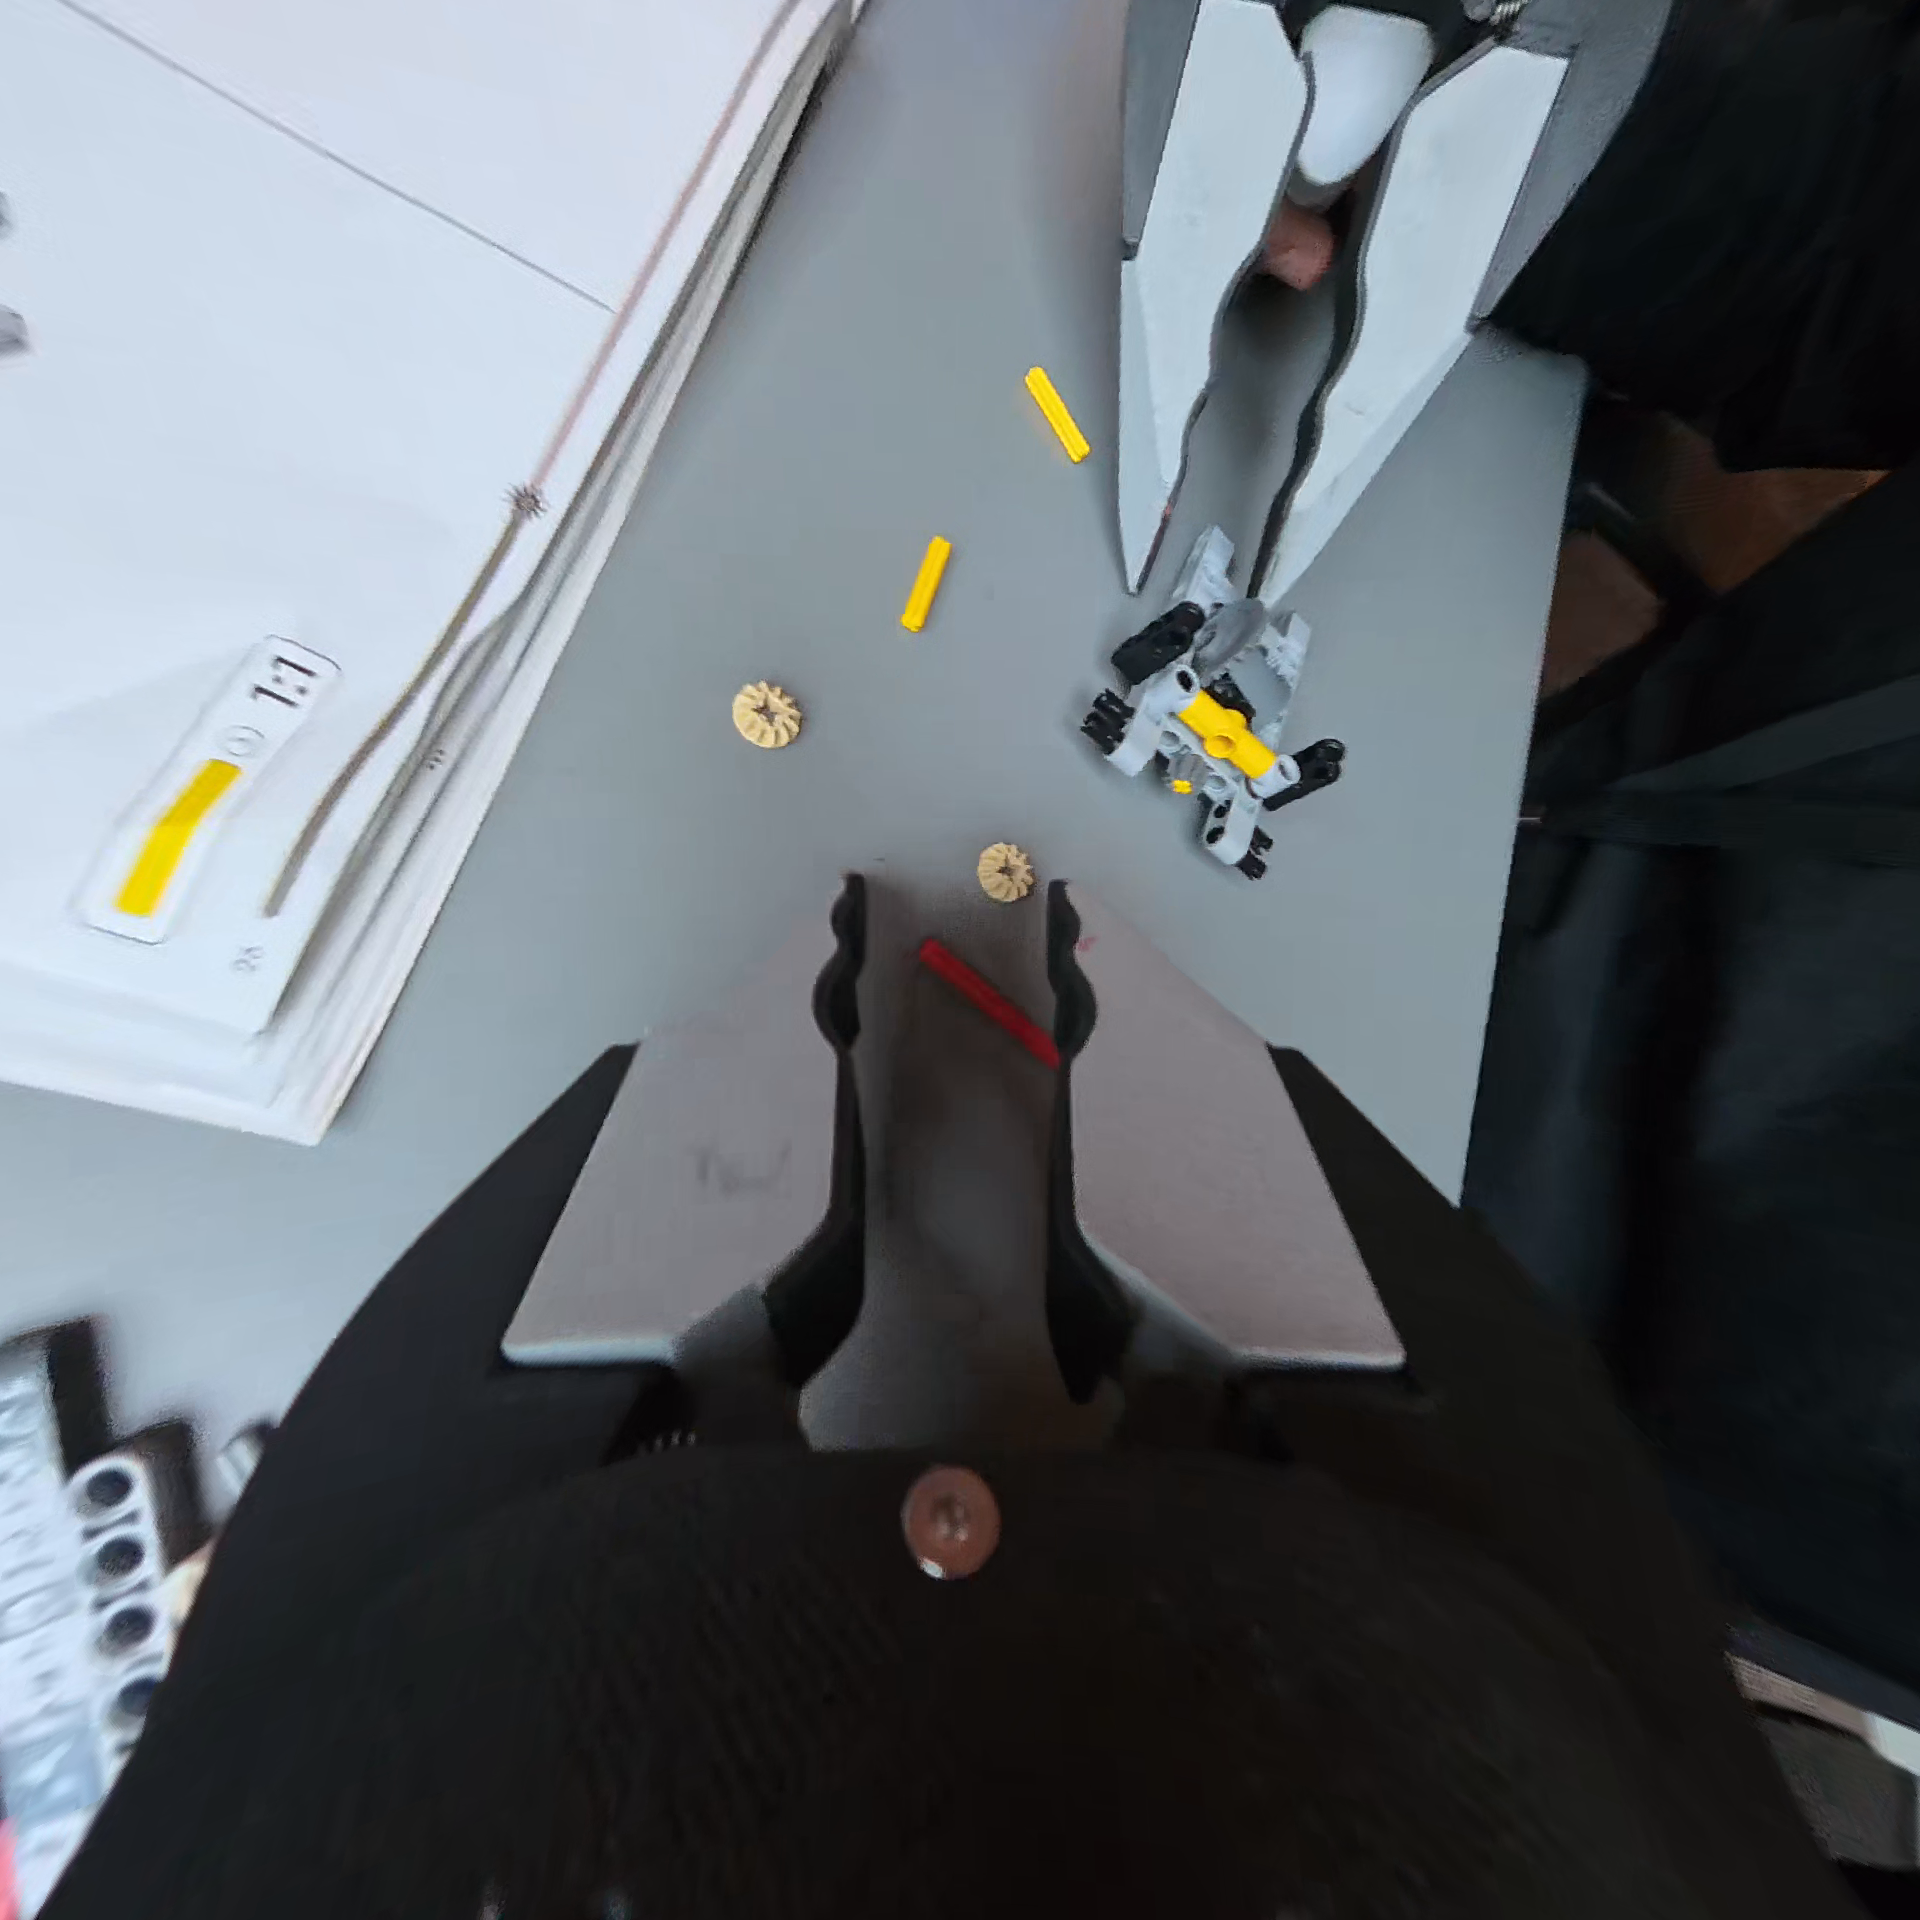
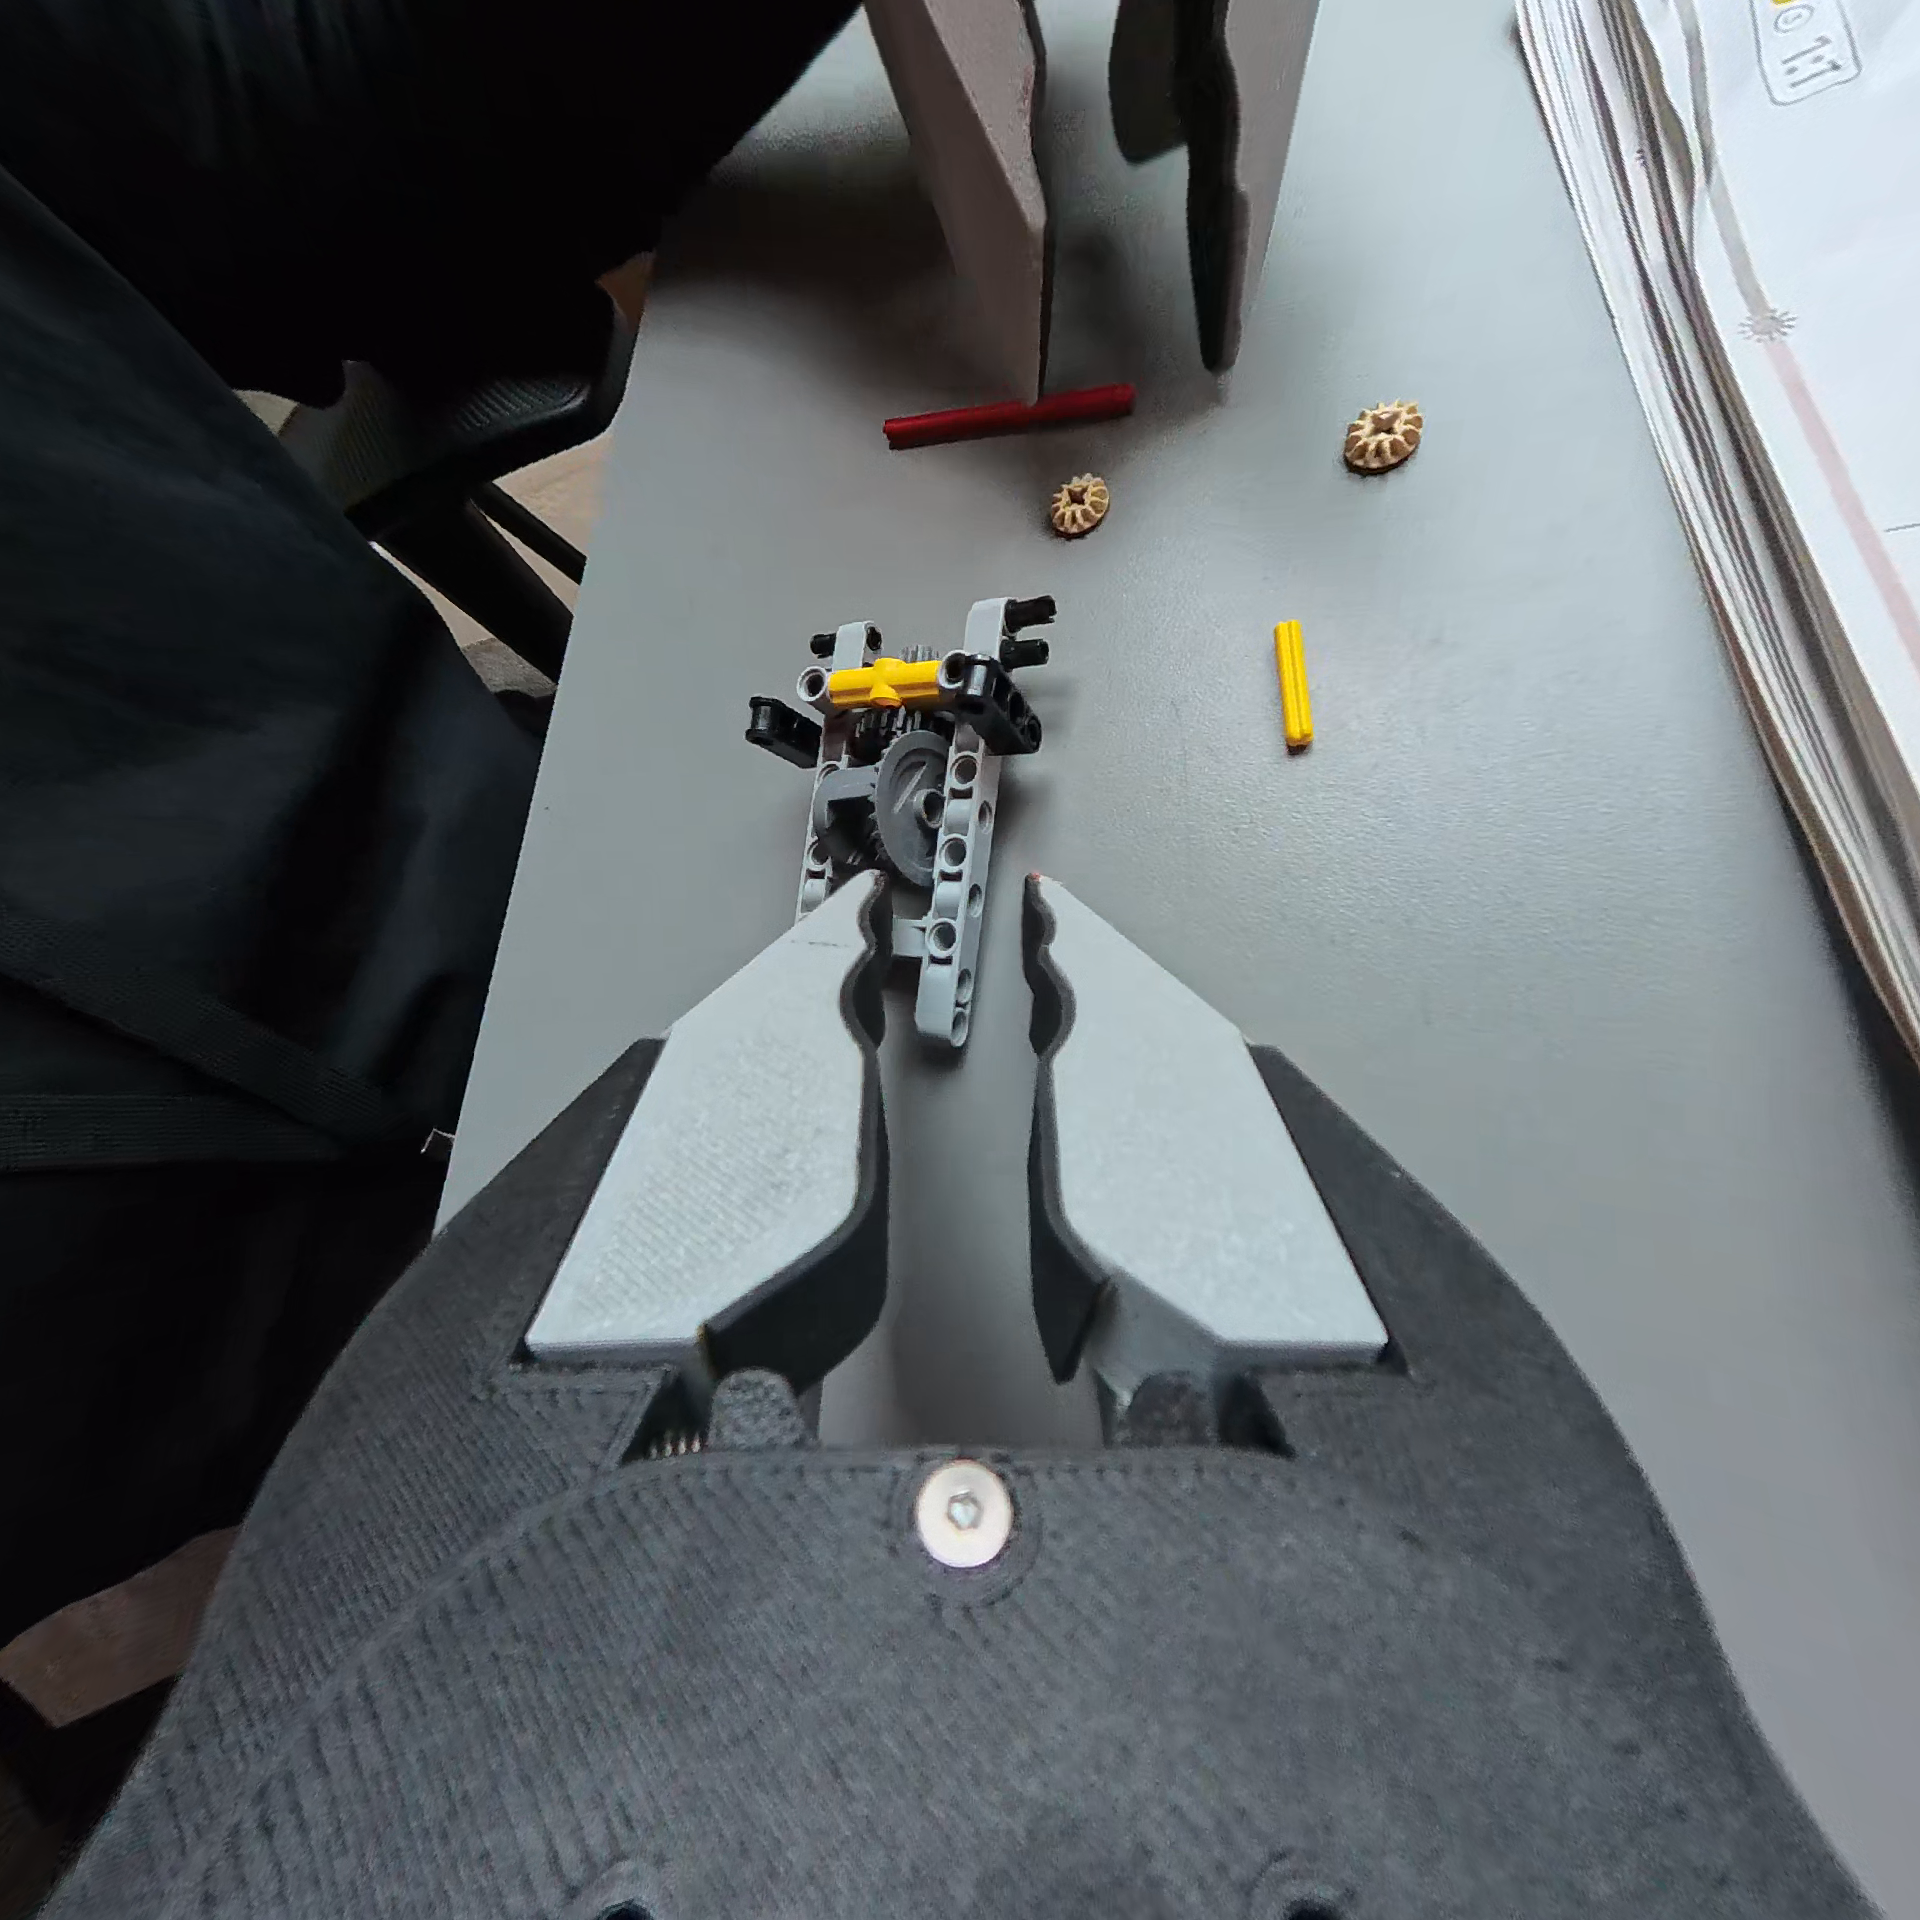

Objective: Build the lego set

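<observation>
Where the smooth grey tabletop (image 2: 1455,935) ends, dark chair fabric (image 2: 208,727) fills the room beyond. Blurred grey beams (image 1: 94,1558) sit cut off at a corner. Both grippers gape: the left gripper (image 1: 954,883) straddles a thin red plastic axle (image 1: 987,1003), one finger touching it; the right gripper (image 2: 951,878) flanks the grey-and-black beam assembly with yellow connector (image 2: 909,769).

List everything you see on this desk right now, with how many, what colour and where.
Lego assembly: one, grey, black and yellow, near the table's edge, at the right tongs' tips.
Red axle: one, on the table under the left tongs' tips.
Yellow axles: two, mid-table.
Tan gears: two, mid-table.
Instruction booklet: one, white, beside the parts.
Table: one, grey.
Grey beams: several, blurred, lower left of the left wrist view.
Left tongs: open.
Right tongs: open.
</observation>
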